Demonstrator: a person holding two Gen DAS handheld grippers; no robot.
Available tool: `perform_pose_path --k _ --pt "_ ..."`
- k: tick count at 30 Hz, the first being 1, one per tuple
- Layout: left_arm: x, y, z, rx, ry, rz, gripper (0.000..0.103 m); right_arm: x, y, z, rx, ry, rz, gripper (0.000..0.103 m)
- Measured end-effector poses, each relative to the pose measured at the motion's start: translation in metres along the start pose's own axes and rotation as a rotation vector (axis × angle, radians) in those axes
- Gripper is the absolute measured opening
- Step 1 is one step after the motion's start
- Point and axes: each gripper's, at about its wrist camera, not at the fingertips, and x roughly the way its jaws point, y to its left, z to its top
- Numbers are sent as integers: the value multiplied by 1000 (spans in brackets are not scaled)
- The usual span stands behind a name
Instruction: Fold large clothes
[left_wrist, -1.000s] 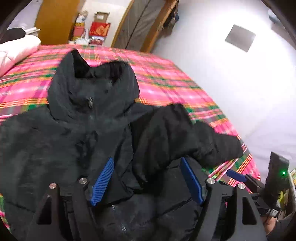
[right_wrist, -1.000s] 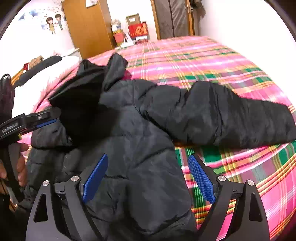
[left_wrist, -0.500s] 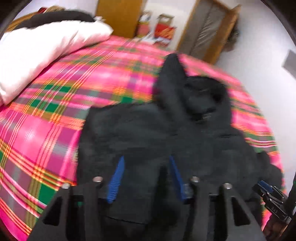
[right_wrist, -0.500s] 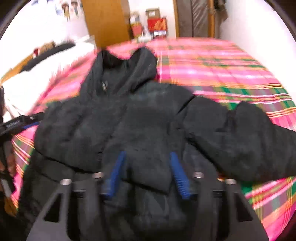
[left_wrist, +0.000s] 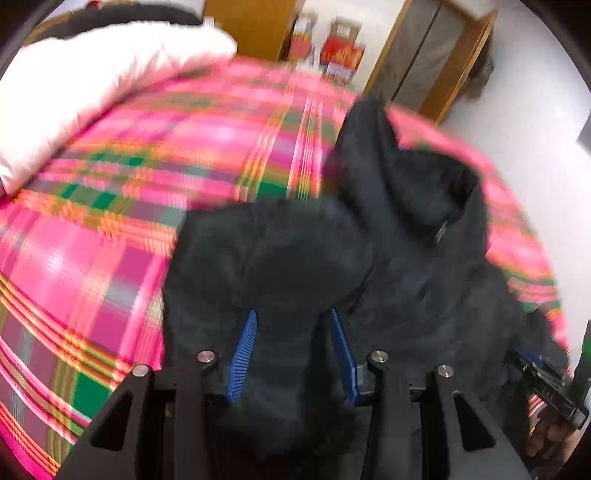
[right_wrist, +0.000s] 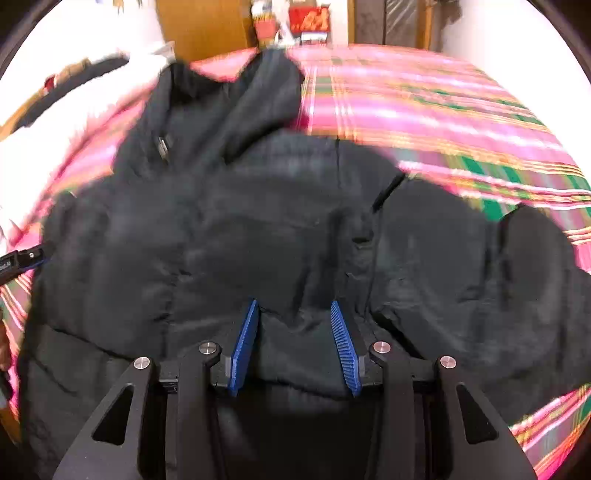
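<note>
A large black hooded puffer jacket (left_wrist: 369, 258) lies on a bed with a pink plaid cover (left_wrist: 110, 221). My left gripper (left_wrist: 291, 317) is shut on a bunch of the jacket's hem, with fabric between its blue pads (left_wrist: 242, 350). My right gripper (right_wrist: 293, 310) is shut on the hem too, with padded fabric bulging between its blue pads (right_wrist: 343, 347). In the right wrist view the jacket (right_wrist: 258, 221) has its hood at the far end and one sleeve (right_wrist: 480, 266) folded to the right. The other gripper's tip shows at each view's edge (left_wrist: 546, 380), (right_wrist: 22, 258).
A white duvet (left_wrist: 92, 85) lies along the left side of the bed. A wooden wardrobe (right_wrist: 207, 26), red boxes (right_wrist: 310, 18) and a door (left_wrist: 424, 59) stand beyond the far end. A white wall (left_wrist: 535, 92) runs along the right side. Both views are motion-blurred.
Both grippers were open over the jacket a second ago and have closed on its hem. Both cameras have swung, and the right sleeve now lies bunched closer to the body.
</note>
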Motion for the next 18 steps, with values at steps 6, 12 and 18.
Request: perform_pose_path --k 6,12,18 --pt "15 9 14 10 -32 24 42 18 -6 30 12 1 -4 41" --pt "45 19 6 13 21 27 44 65 -14 25 9 83 -5 42" --pt "32 16 7 2 14 28 43 30 -11 26 7 44 -23 43"
